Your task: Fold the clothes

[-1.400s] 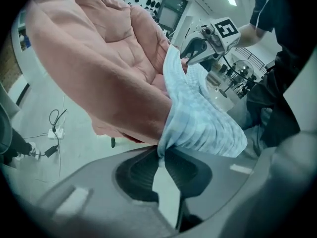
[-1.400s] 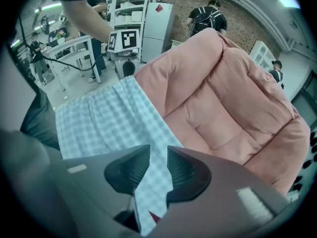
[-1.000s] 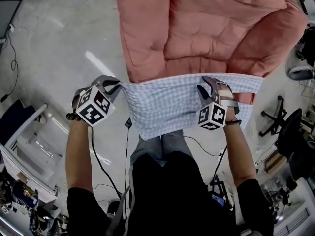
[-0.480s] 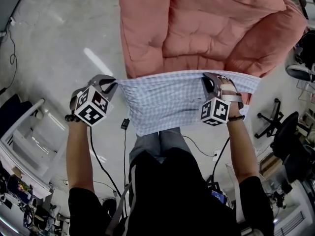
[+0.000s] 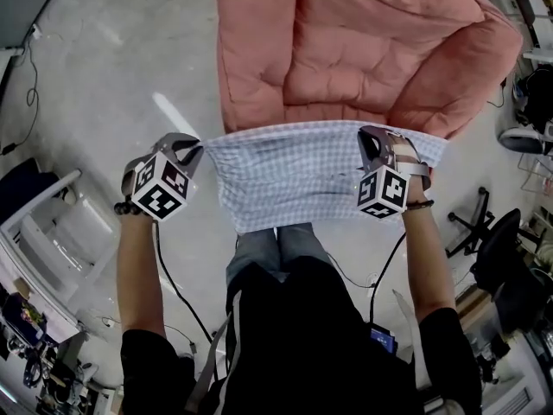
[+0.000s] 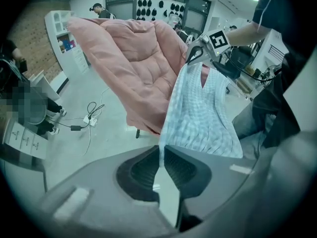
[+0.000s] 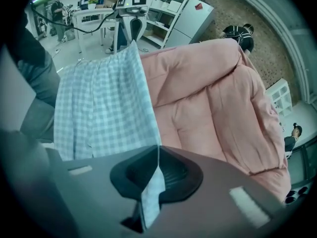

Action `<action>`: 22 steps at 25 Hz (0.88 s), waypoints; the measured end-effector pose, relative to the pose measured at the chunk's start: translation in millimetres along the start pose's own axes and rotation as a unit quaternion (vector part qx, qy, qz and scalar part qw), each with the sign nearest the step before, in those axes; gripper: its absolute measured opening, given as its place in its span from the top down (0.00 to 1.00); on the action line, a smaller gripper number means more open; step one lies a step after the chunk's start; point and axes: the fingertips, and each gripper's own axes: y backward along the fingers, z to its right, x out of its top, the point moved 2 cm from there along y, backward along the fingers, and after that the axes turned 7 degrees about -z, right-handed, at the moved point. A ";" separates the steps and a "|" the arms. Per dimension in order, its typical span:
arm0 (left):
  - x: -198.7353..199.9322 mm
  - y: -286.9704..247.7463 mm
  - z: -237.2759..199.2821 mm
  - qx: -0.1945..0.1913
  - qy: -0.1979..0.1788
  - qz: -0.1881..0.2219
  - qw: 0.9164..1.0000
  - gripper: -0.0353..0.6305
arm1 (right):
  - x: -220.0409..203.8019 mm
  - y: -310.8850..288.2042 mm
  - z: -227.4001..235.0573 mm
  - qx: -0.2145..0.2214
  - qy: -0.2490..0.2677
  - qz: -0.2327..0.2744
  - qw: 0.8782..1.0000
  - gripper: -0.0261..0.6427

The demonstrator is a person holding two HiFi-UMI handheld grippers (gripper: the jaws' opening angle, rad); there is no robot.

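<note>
Grey concrete floor (image 5: 104, 85) spreads round a big pink quilt (image 5: 363, 50) ahead, with a white shelf unit (image 5: 47, 232) at the left. The checked garment (image 5: 289, 175) hangs by its top edge, stretched between the left tool (image 5: 197, 150), pinched shut on one corner, and the right tool (image 5: 368, 138), whose jaws have just been closing and clamp the cloth short of its other end. Its hem hangs free above the person's legs (image 5: 276, 245); bare floor lies open at the left.

The right tool (image 5: 370, 137) has just been closed onto the top edge of the checked cloth (image 5: 285, 175), and the cloth has been raised slightly by it and the left tool (image 5: 194, 150).
</note>
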 end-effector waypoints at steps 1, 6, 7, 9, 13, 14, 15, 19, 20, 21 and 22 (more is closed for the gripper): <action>0.2 4.5 3.4 0.006 0.002 -0.001 1.000 0.89 | -0.6 7.3 1.2 0.002 -0.001 0.006 1.000 0.94; -9.8 27.9 28.1 0.044 0.027 0.003 0.999 0.89 | -4.7 47.8 -12.7 0.008 0.009 0.024 1.000 0.94; -14.1 32.0 34.4 0.050 0.032 0.005 0.998 0.89 | -4.6 55.5 -18.0 0.007 0.010 0.026 1.000 0.94; -23.8 38.5 48.7 0.058 0.040 0.013 0.997 0.89 | -4.5 69.9 -31.1 0.006 0.007 0.029 1.000 0.94; -36.2 41.8 83.4 0.068 0.047 0.021 0.996 0.89 | -15.7 93.5 -59.3 0.003 -0.003 0.033 0.999 0.94; -36.8 40.7 91.0 0.073 0.043 0.020 0.996 0.89 | -20.4 98.0 -66.6 0.001 -0.004 0.032 0.999 0.94; -37.8 39.3 97.9 0.078 0.038 0.020 0.996 0.89 | -24.5 102.1 -75.3 0.000 -0.005 0.030 1.000 0.94; -55.1 31.2 127.0 0.082 0.034 0.027 0.996 0.89 | -34.6 114.4 -121.9 0.003 -0.010 0.015 1.000 0.94; -60.5 28.7 134.2 0.083 0.036 0.028 0.996 0.89 | -36.4 116.1 -132.8 0.006 -0.013 0.013 1.000 0.94; -65.4 26.2 141.0 0.084 0.038 0.028 0.995 0.89 | -38.3 117.6 -143.0 0.009 -0.015 0.012 1.000 0.94; -69.8 23.6 147.4 0.086 0.041 0.029 0.995 0.89 | -40.4 118.9 -152.4 0.012 -0.017 0.010 1.000 0.94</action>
